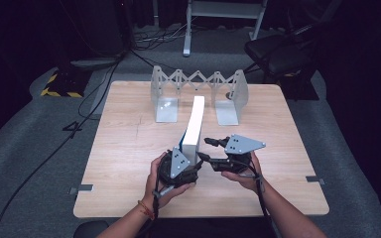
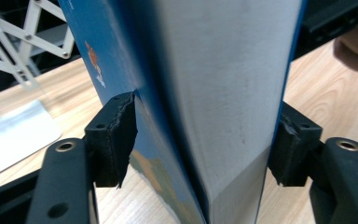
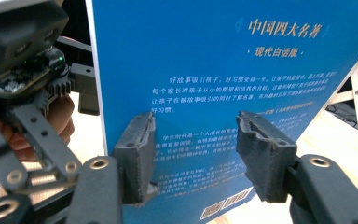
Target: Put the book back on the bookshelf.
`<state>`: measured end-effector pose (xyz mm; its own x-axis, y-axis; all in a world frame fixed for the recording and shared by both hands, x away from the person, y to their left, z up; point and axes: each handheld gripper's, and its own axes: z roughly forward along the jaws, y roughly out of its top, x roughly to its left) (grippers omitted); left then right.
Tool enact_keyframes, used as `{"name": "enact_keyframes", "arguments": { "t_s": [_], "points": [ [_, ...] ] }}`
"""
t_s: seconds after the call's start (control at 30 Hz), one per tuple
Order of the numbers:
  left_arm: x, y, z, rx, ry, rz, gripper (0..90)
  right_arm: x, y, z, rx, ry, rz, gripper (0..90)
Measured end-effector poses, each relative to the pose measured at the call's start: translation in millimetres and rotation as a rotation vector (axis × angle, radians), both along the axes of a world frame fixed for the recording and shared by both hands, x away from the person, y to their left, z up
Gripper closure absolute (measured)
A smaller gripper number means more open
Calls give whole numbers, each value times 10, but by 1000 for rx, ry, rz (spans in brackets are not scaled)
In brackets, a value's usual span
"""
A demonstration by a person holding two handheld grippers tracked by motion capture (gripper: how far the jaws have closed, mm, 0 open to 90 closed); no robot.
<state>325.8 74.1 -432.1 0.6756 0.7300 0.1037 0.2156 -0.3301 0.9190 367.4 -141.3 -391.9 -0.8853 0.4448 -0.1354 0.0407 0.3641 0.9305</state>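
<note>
A thick book [image 1: 194,121] with a blue cover stands on edge on the wooden table [image 1: 129,144], white page edge up, running away from me. My left gripper [image 1: 190,158] is at its near end. In the left gripper view the book's pale page block [image 2: 223,84] sits between the jaws, and both pads [image 2: 116,135] press on the covers. My right gripper [image 1: 205,148] points at the book's right side from close by. Its jaws stand open [image 3: 196,154] in front of the printed blue back cover [image 3: 214,70], with nothing between them.
A grey metal extending book rack [image 1: 198,94] stands at the table's far edge, just beyond the book, and shows as a lattice [image 2: 14,60] in the left gripper view. A dark chair [image 1: 278,49] and cables lie on the floor behind. Bare tabletop lies left and right.
</note>
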Motion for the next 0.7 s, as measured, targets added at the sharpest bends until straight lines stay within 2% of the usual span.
{"name": "enact_keyframes", "arguments": {
  "t_s": [0.17,0.23,0.3,0.4,0.47,0.5,0.53,0.57,0.6,0.7],
  "points": [
    [3,91,2,-9,9,-17,479,29,-53,-16,-3,2,-25,415],
    [19,159,8,-13,18,-8,534,49,-96,-12,10,10,-27,408],
    [60,258,3,-40,44,-18,592,93,-179,-6,17,9,-56,395],
    [76,292,14,-35,53,-48,597,157,-300,-23,1,1,-101,382],
    [80,304,13,-39,56,-63,598,206,-412,-46,9,9,-109,376],
    [82,329,15,-39,61,-89,598,236,-483,-62,4,11,-124,365],
    [77,381,19,-34,63,-143,598,262,-541,-77,5,20,-119,350],
    [77,381,19,-34,63,-143,598,262,-541,-77,5,20,-119,350],
    [54,419,28,-20,67,-187,598,317,-638,-113,8,45,-104,337],
    [-11,490,40,-1,69,-245,597,367,-706,-154,2,75,-61,312]
  ]
}}
